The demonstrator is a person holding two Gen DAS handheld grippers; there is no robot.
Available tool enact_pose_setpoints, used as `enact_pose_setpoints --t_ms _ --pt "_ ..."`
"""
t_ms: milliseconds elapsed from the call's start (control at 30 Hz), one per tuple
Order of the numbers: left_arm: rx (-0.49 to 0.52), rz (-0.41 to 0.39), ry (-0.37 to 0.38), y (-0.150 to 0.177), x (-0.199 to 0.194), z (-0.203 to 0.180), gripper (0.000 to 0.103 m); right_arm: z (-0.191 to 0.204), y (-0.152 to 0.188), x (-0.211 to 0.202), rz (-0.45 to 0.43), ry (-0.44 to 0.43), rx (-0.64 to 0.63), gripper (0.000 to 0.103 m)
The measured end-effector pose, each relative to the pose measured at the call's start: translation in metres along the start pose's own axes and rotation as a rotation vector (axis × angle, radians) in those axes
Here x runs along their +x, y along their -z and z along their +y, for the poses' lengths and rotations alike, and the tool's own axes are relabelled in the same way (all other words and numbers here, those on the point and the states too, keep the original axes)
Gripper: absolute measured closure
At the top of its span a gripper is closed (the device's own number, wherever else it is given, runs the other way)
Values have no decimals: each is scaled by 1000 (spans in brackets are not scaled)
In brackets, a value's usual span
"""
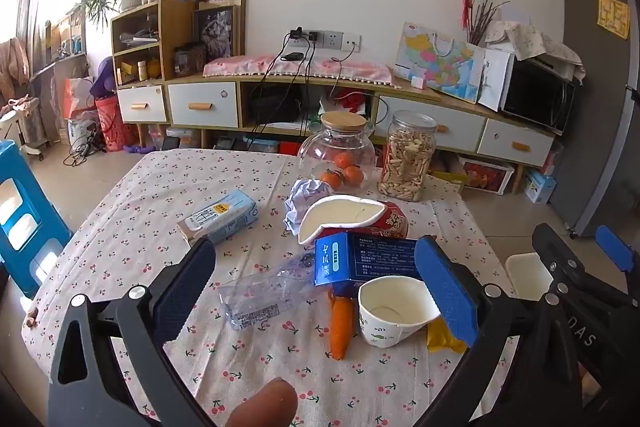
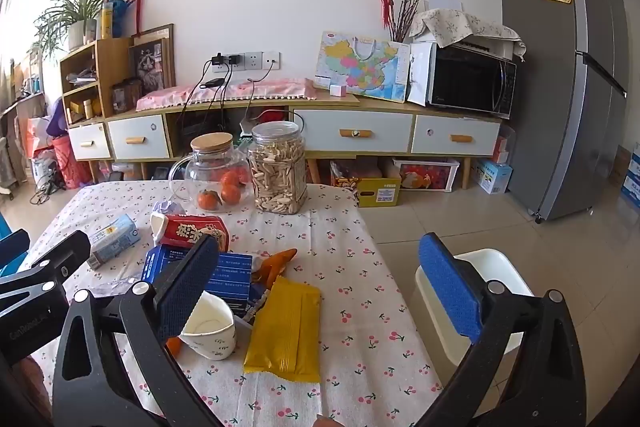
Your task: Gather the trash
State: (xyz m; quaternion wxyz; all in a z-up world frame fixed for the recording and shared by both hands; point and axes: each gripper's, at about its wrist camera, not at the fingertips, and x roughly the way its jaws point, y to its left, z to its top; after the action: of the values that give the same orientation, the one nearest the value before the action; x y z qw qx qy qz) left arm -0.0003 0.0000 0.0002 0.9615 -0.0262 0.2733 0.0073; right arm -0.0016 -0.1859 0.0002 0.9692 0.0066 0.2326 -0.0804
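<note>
Trash lies on the cherry-print tablecloth (image 1: 132,223): a paper cup (image 1: 394,311) on its side, a clear plastic bottle (image 1: 264,293), a blue box (image 1: 366,259), an orange wrapper (image 1: 341,325), a yellow packet (image 2: 286,327), a red instant-noodle cup (image 1: 376,217), a milk carton (image 1: 220,217) and crumpled paper (image 1: 306,197). My left gripper (image 1: 316,285) is open and empty above the bottle and cup. My right gripper (image 2: 320,287) is open and empty, over the yellow packet at the table's right edge. The cup (image 2: 210,331) sits by its left finger.
A glass jar of oranges (image 1: 340,157) and a jar of seeds (image 1: 406,157) stand at the table's far side. A white bin (image 2: 476,303) stands on the floor right of the table. A blue stool (image 1: 20,215) is at the left.
</note>
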Motion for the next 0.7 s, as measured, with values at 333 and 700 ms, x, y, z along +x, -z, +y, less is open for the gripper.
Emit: enact_pose_setpoints --t_ms 333,700 --pt "2 2 11 -2 0 6 6 2 -1 1 -4 -16 6 7" --pt "7 5 -6 2 4 -3 6 -3 1 2 -1 -14 10 7"
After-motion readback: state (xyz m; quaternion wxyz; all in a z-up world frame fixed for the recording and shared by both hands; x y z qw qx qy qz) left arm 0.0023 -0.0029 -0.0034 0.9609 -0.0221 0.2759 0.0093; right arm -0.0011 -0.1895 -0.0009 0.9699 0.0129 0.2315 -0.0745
